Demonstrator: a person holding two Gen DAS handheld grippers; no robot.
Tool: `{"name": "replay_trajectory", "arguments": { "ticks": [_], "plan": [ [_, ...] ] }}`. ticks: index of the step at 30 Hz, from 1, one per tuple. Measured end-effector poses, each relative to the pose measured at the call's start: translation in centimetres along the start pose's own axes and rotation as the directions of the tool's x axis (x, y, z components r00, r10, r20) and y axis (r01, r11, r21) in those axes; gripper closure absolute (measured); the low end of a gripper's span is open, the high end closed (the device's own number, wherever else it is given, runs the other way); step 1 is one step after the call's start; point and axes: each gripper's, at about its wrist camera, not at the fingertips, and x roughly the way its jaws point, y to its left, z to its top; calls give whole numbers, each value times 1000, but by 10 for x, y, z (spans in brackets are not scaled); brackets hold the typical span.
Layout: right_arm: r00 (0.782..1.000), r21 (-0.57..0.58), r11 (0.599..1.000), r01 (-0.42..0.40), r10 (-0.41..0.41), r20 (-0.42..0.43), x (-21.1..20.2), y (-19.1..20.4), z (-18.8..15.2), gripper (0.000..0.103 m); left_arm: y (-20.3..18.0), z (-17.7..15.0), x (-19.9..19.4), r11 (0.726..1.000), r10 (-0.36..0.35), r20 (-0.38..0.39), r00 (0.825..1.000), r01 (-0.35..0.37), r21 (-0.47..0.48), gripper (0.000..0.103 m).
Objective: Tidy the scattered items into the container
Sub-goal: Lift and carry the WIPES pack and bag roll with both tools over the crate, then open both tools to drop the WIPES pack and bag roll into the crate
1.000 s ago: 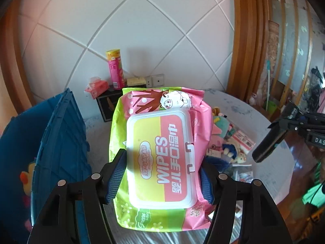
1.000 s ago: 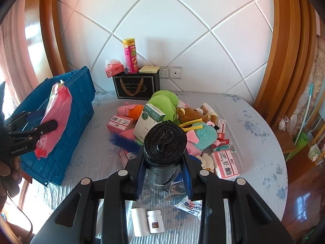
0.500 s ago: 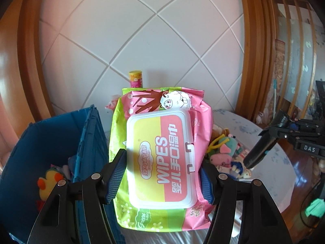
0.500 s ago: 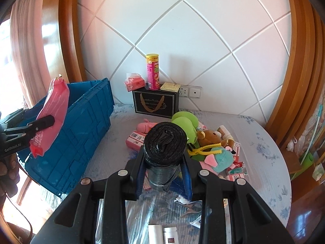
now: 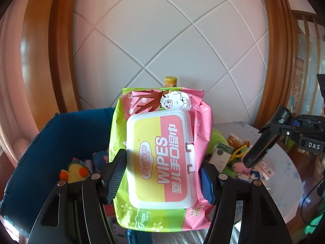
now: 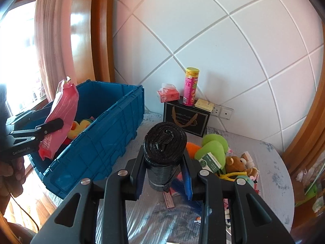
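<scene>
My left gripper (image 5: 162,174) is shut on a pink and green pack of wipes (image 5: 160,158), held up over the open blue crate (image 5: 67,134). The right wrist view shows that same left gripper (image 6: 50,126) and the wipes pack (image 6: 61,113) above the blue crate (image 6: 105,138), near its left end. My right gripper (image 6: 164,174) is shut on a black roll of bin bags (image 6: 164,150), above the table to the right of the crate. In the left wrist view the right gripper (image 5: 262,148) with the black roll (image 5: 281,114) hangs at the right.
A yellow duck toy (image 6: 78,127) lies inside the crate. Plush toys and small boxes (image 6: 219,158) are heaped on the round table (image 6: 274,183). At the back wall a black box (image 6: 185,120) carries a pink tube (image 6: 190,87) and a tissue pack (image 6: 168,94).
Both grippers have swung left and risen with their loads. The wipes pack now hangs over the crate's opening, and the black roll has come closer to the crate.
</scene>
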Motion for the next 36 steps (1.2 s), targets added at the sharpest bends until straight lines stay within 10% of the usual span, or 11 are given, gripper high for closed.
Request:
{"name": "replay_trajectory", "arguments": {
  "ticks": [21,36],
  "plan": [
    [969,-141,964,-227,237,62,57,167,87,72,145,-8,-19,980,182,15,983,-181,-78,39],
    [952,-167,939,-302,307,4,90,231,104,72,191,-18,-15,977,185,-14,983,-186,-102,39]
  ]
}}
